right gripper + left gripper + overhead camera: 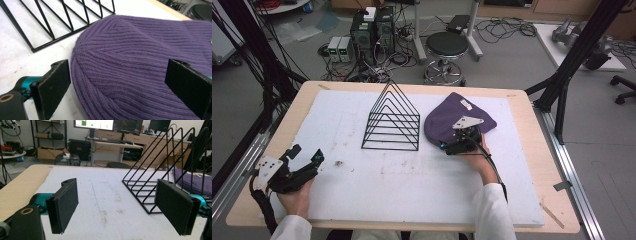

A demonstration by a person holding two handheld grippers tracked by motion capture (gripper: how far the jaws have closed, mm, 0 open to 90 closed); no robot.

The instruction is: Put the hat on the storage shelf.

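A purple knit beanie lies flat on the white mat, right of a black wire rack. My right gripper is at the beanie's near edge, open, its jaws spread over the crown of the beanie with one jaw on either side. The rack's base is just beyond. My left gripper rests open near the mat's front left corner, holding nothing. Its own view looks across the bare mat at the rack, with the beanie showing behind the wires.
The white mat covers most of a wooden table. Black frame posts stand at both table sides. A stool, computers and cables sit on the floor beyond the far edge.
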